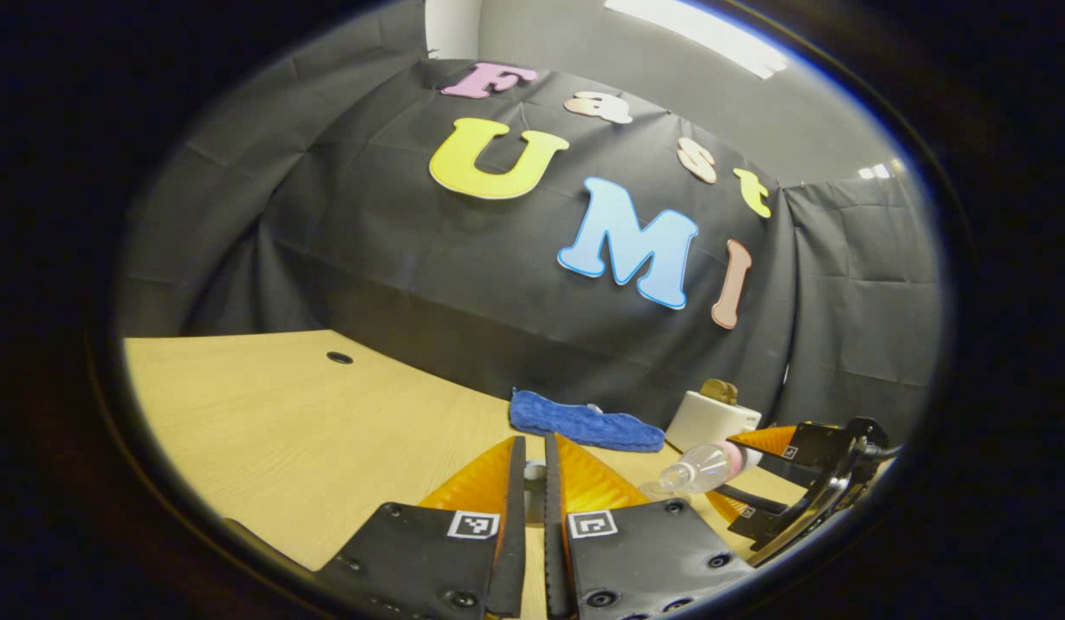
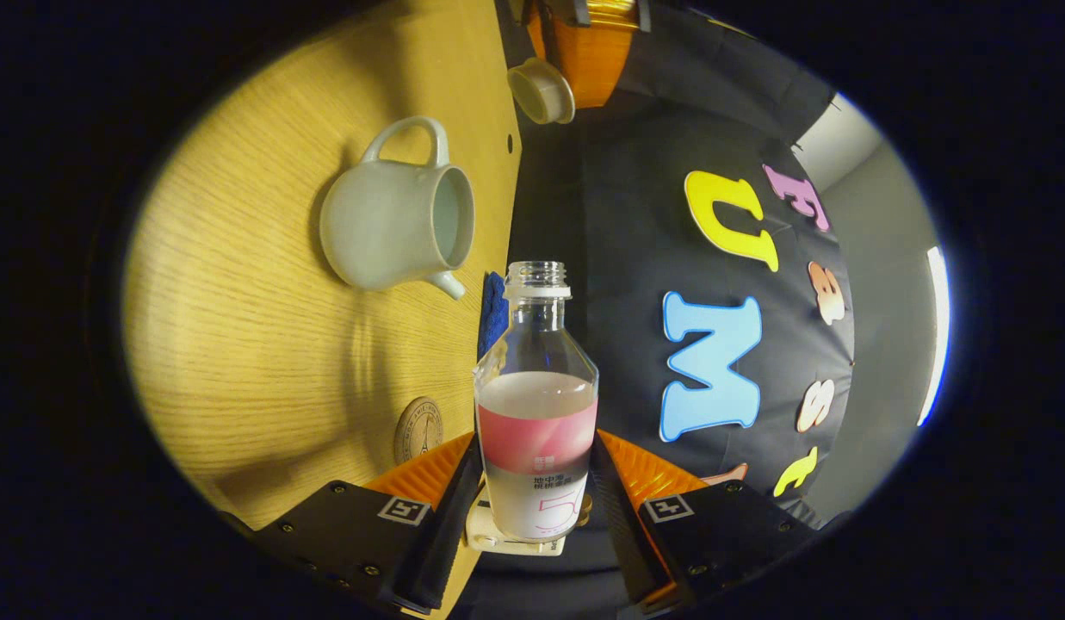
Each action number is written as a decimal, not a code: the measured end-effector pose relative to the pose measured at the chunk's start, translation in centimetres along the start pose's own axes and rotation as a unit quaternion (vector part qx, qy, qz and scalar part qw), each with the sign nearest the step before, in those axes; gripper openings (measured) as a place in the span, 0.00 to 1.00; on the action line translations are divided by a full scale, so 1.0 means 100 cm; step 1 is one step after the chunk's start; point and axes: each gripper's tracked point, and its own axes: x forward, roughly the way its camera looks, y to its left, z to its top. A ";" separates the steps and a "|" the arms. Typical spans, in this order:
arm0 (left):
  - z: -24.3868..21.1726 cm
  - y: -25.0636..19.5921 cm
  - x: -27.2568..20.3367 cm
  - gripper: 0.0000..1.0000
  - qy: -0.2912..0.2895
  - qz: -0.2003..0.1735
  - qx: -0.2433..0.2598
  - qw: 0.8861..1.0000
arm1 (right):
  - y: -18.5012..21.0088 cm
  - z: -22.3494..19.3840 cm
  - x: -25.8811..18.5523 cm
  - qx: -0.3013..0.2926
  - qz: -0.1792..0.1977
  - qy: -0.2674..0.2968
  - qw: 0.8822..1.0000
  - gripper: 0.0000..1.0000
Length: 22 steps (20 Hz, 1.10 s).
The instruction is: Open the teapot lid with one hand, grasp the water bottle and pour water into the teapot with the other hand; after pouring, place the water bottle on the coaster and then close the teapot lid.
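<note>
Teapot (image 2: 397, 226) lidless; right gripper (image 2: 536, 491) clamps water bottle (image 2: 536, 405); left gripper (image 1: 534, 482) pinches lid (image 2: 541, 90)

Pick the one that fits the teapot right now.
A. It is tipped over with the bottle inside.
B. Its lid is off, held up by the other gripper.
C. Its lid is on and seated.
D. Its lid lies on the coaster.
B: in the right gripper view the teapot stands open on the table, while the lid is held away from it in the left gripper.
</note>
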 end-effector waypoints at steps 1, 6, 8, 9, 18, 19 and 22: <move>0.001 0.000 -0.001 0.16 0.000 0.000 0.000 1.000 | 0.001 0.001 0.000 -0.008 0.000 -0.003 1.000 0.75; 0.002 0.000 -0.001 0.16 0.001 -0.001 0.000 1.000 | -0.009 0.010 0.001 -0.072 -0.016 -0.017 0.997 0.75; 0.002 -0.001 -0.001 0.15 0.001 0.000 0.000 1.000 | -0.011 0.008 0.001 -0.087 -0.021 -0.017 0.996 0.75; 0.002 -0.001 -0.001 0.15 0.001 0.000 0.000 1.000 | -0.011 0.009 0.002 -0.095 -0.025 -0.017 0.995 0.75; 0.002 0.000 -0.003 0.16 0.003 -0.001 0.000 1.000 | -0.028 0.018 0.001 -0.178 -0.079 -0.036 0.980 0.75; 0.003 0.000 -0.002 0.16 0.003 -0.001 0.000 1.000 | -0.031 0.021 0.000 -0.191 -0.089 -0.040 0.977 0.75; 0.002 0.002 -0.003 0.16 0.002 -0.001 -0.001 1.000 | -0.035 0.025 0.000 -0.212 -0.104 -0.047 0.971 0.75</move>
